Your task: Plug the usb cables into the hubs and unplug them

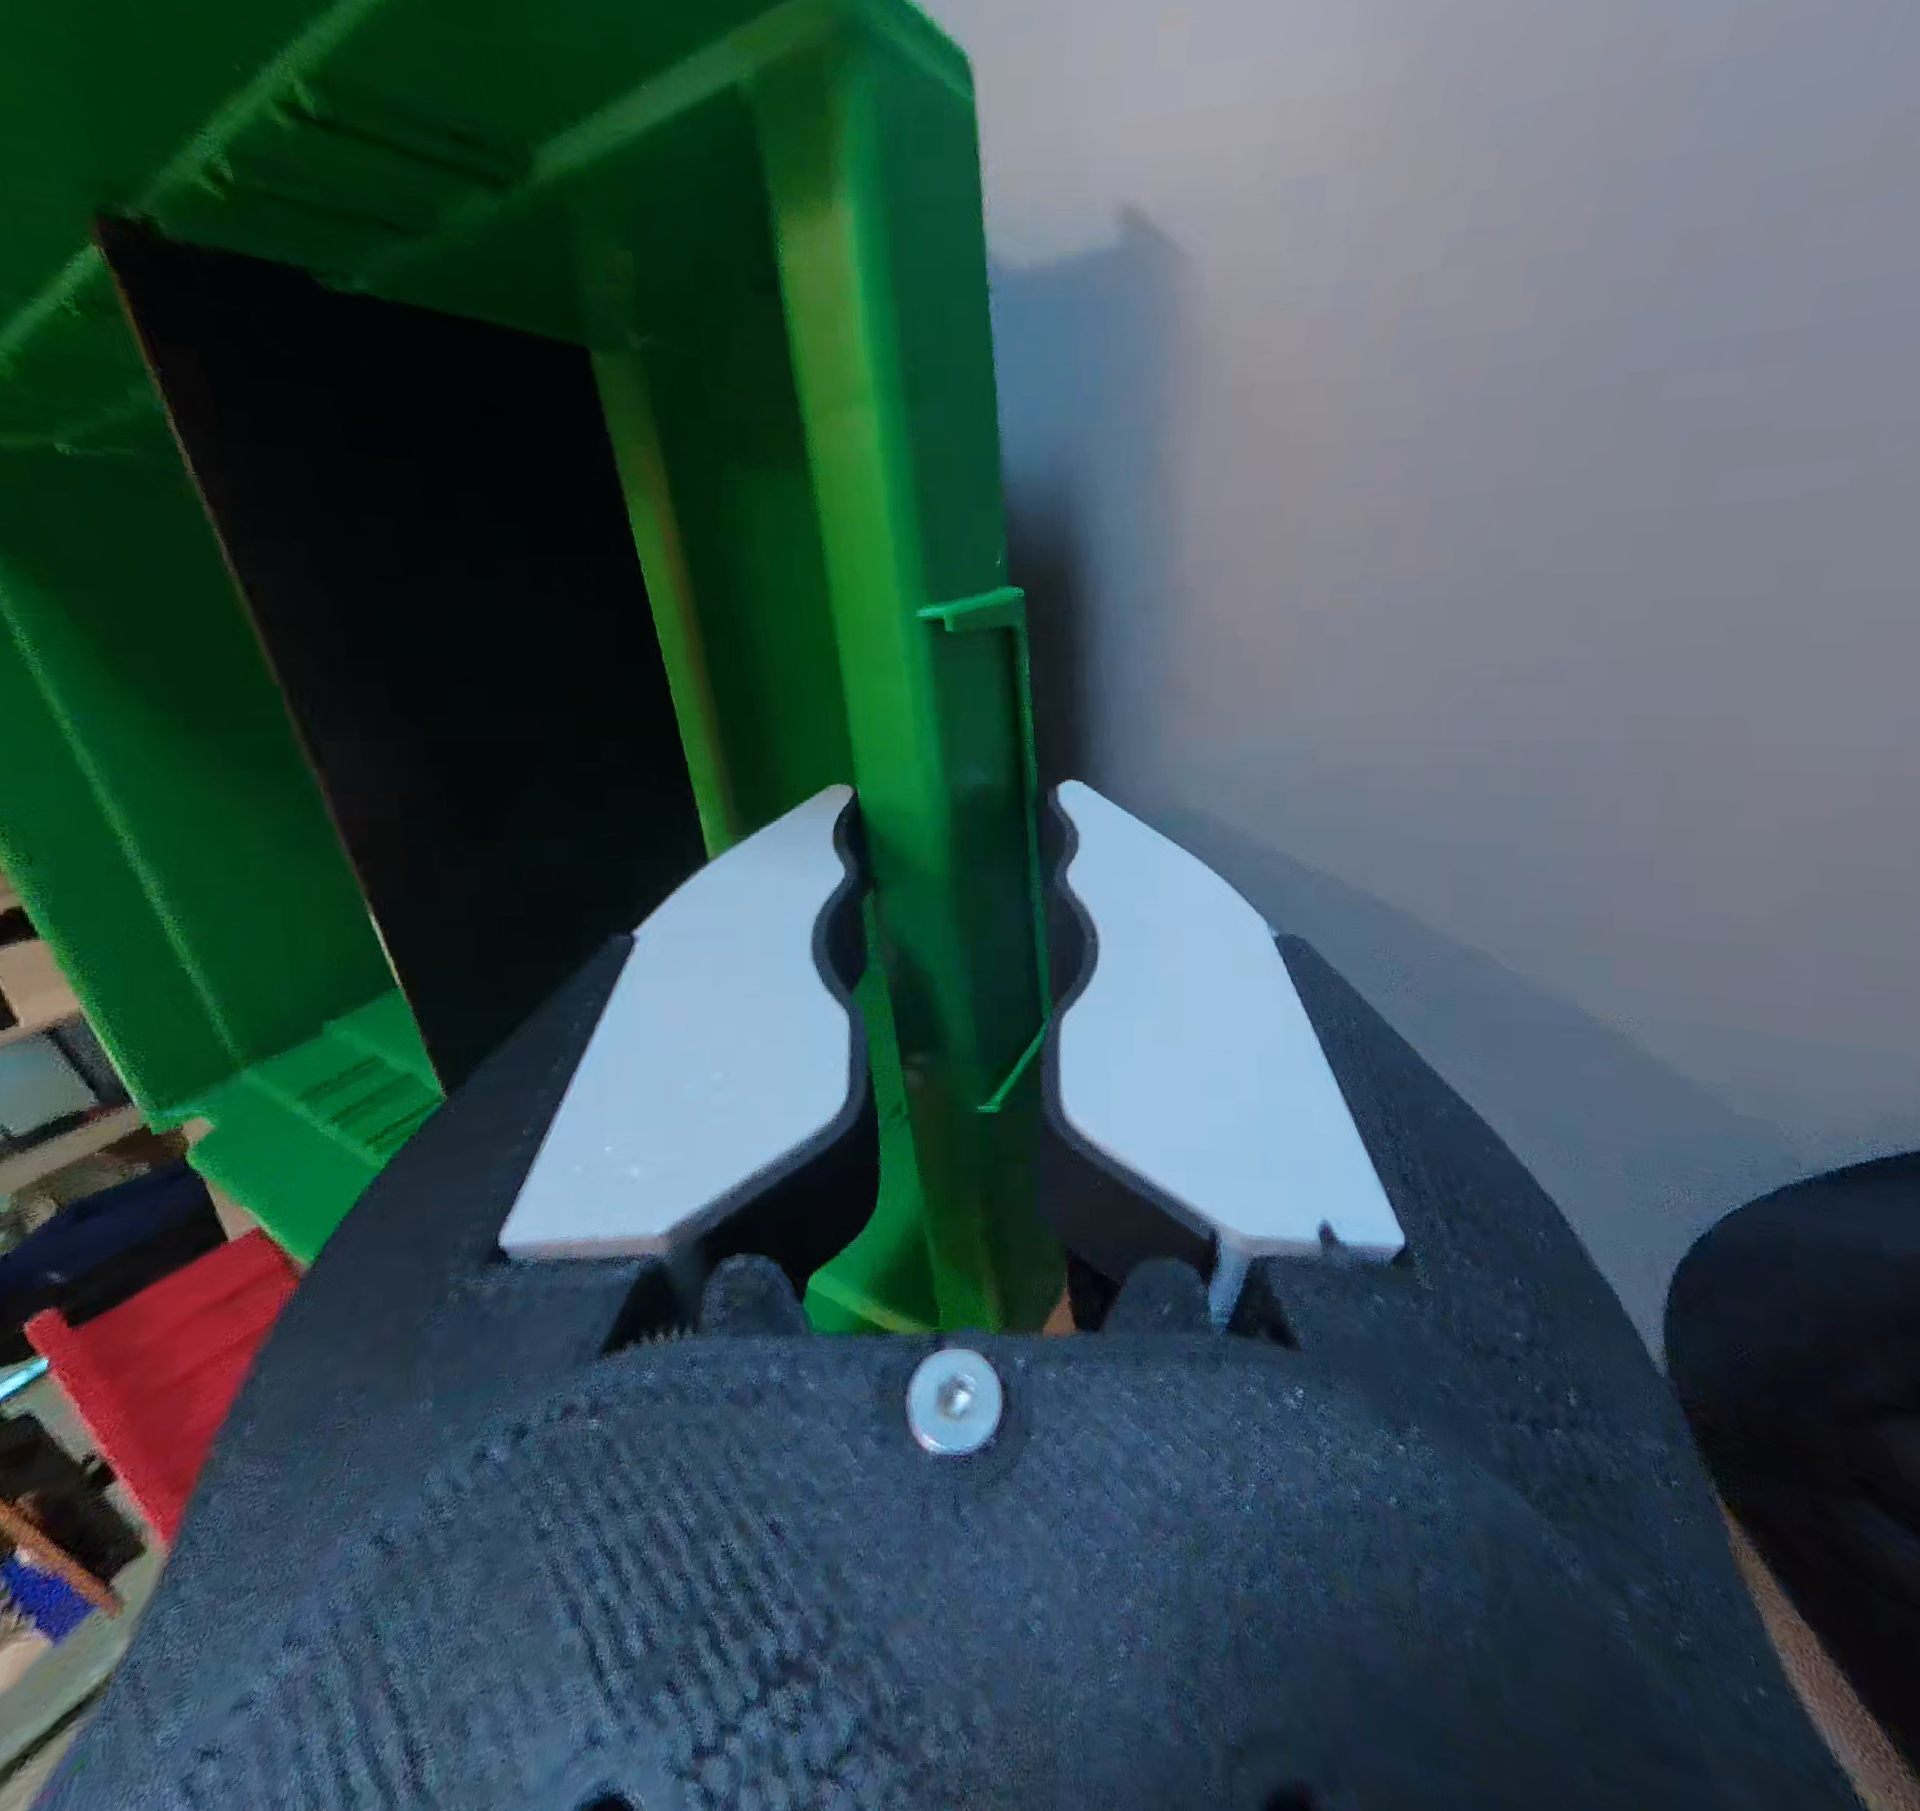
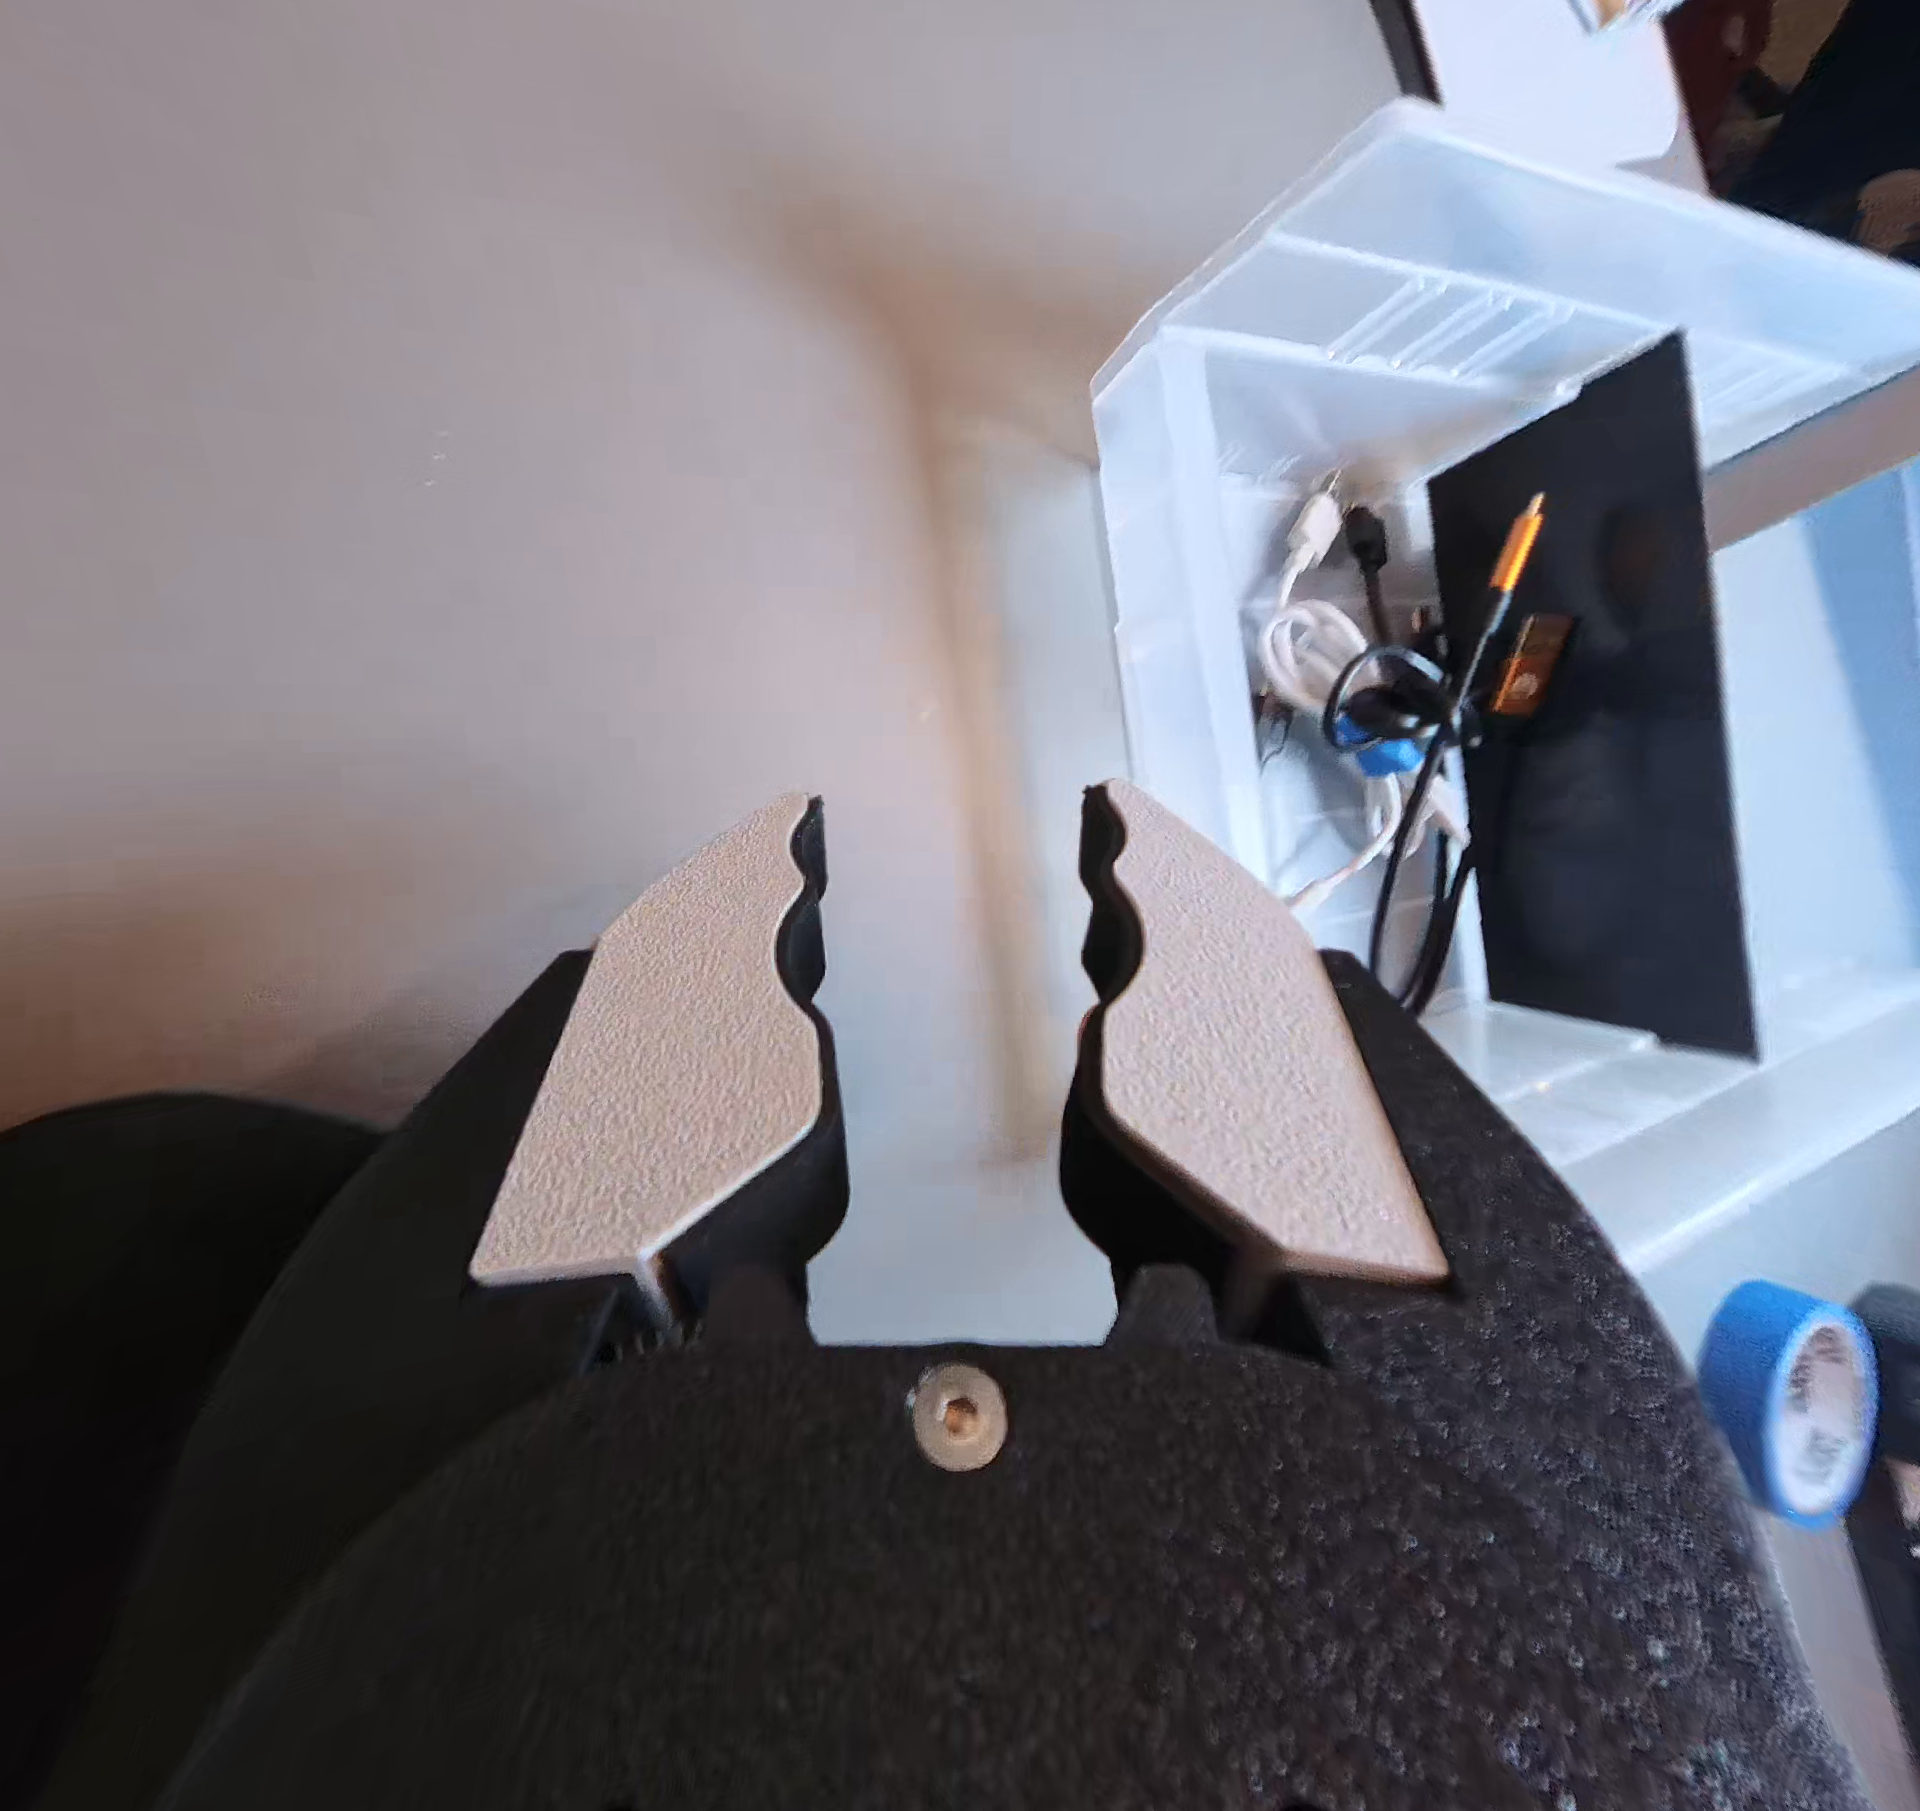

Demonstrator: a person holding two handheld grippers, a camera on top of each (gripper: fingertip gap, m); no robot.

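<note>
Two grippers, neither on a plug: our left gripper (image 1: 956, 930) clamps the green plastic bin's wall (image 1: 914, 514); our right gripper (image 2: 951, 940) gapes empty. Tangled white, black and orange usb cables (image 2: 1382, 681) sit right of frame in the clear plastic bin (image 2: 1164, 618) (no hub visible). Next, we judge, reach there.

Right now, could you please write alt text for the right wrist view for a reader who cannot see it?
The open right gripper holds nothing, pointing at a pale surface. To its right, a translucent white bin tipped on its side holds tangled white, black and orange cables and a black panel. A roll of blue tape sits at the lower right.
</note>
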